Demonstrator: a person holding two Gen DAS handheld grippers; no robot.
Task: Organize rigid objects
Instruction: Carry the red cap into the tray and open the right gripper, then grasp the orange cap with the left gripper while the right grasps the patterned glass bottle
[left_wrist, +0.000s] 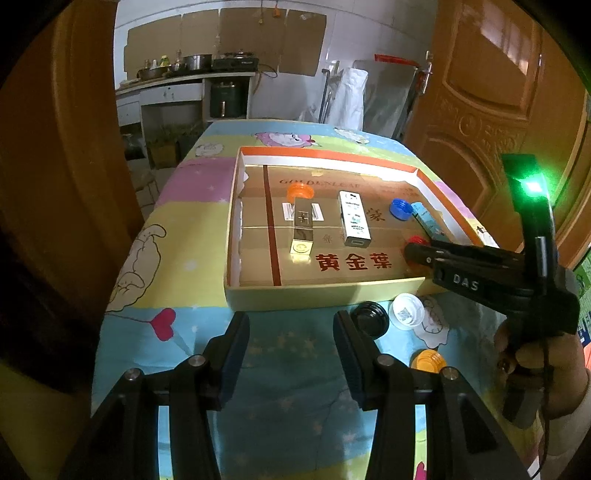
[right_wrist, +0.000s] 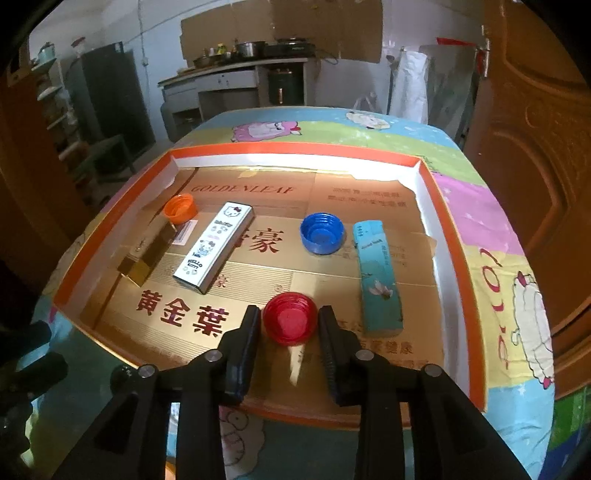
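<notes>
A shallow cardboard box (left_wrist: 325, 295) (right_wrist: 454, 258) holds an orange cap (left_wrist: 300, 192) (right_wrist: 181, 209), a gold box (left_wrist: 303, 232) (right_wrist: 147, 254), a white Hello Kitty box (left_wrist: 354, 218) (right_wrist: 214, 248), a blue cap (left_wrist: 401, 209) (right_wrist: 322, 233), a teal box (left_wrist: 428, 218) (right_wrist: 378, 273) and a red cap (right_wrist: 290, 318) (left_wrist: 416, 240). My right gripper (right_wrist: 289, 325) (left_wrist: 415, 254) is inside the box with its fingers on either side of the red cap; whether they touch it is unclear. My left gripper (left_wrist: 291, 328) is open and empty over the tablecloth in front of the box.
On the cartoon tablecloth (left_wrist: 288, 406) in front of the box lie a black cap (left_wrist: 369, 318), a white cap (left_wrist: 407, 311) and an orange cap (left_wrist: 427, 360). A wooden door (left_wrist: 491, 92) stands at the right. A kitchen counter (right_wrist: 236, 70) is behind.
</notes>
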